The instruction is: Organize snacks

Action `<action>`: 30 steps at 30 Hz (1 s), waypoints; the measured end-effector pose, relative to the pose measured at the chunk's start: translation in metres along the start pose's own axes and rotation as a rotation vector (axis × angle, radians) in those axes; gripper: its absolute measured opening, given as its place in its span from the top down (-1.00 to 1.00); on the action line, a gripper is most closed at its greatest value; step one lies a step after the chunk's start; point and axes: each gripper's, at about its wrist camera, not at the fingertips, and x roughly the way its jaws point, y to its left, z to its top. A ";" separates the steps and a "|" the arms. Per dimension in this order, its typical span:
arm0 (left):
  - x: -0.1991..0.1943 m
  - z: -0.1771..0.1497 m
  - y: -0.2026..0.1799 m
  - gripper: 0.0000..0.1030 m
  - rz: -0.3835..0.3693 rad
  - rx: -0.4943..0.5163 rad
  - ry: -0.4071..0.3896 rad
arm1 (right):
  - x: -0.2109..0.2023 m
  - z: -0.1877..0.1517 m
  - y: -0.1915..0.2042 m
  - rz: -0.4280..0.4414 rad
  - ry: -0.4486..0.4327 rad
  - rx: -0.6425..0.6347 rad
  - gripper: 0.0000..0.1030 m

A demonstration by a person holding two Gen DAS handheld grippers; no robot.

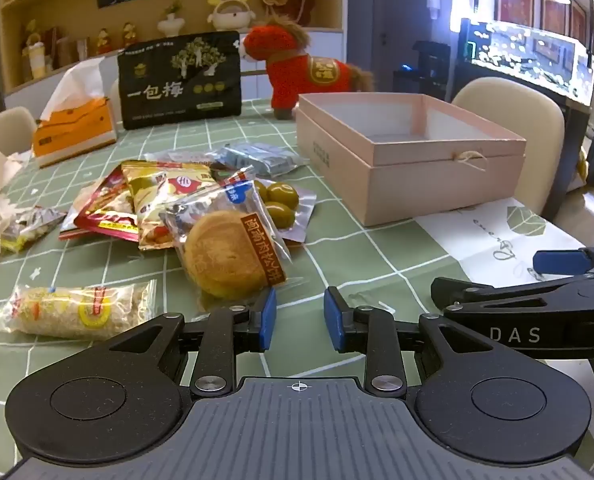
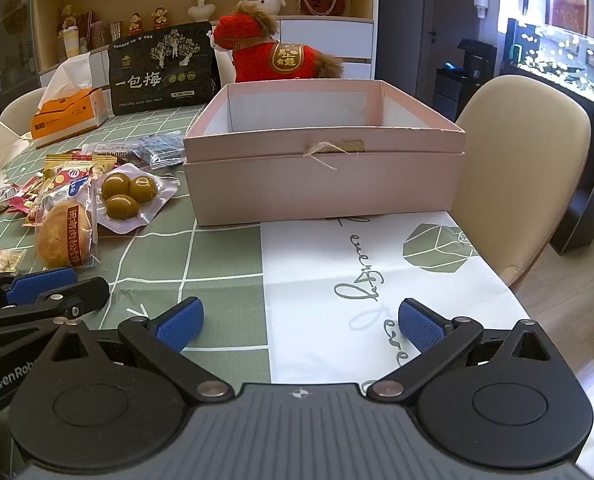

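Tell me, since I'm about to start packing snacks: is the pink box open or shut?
Open. The pink box has no lid on top, and both views show its bare inner walls.

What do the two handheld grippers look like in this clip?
Both the left gripper and the right gripper match: black linkage arms with silver pivot screws, ribbed grey bodies with round black discs, and blue textured finger pads. White lettering marks their sides. No hands show.

An orange tissue box (image 1: 75,130) sits at the counter's far left edge. A red plush horse (image 1: 297,66) stands at the far edge, a beige chair (image 2: 525,168) beyond the right edge.
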 end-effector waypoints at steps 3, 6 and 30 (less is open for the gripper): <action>0.000 0.001 0.003 0.38 -0.044 -0.059 0.001 | 0.000 0.000 0.000 -0.003 0.001 -0.004 -1.00; 0.000 0.001 0.002 0.38 -0.034 -0.046 0.001 | 0.000 0.000 0.000 -0.003 0.001 -0.003 -1.00; 0.000 0.001 0.002 0.38 -0.035 -0.046 0.001 | 0.000 0.000 0.001 -0.003 0.001 -0.003 -1.00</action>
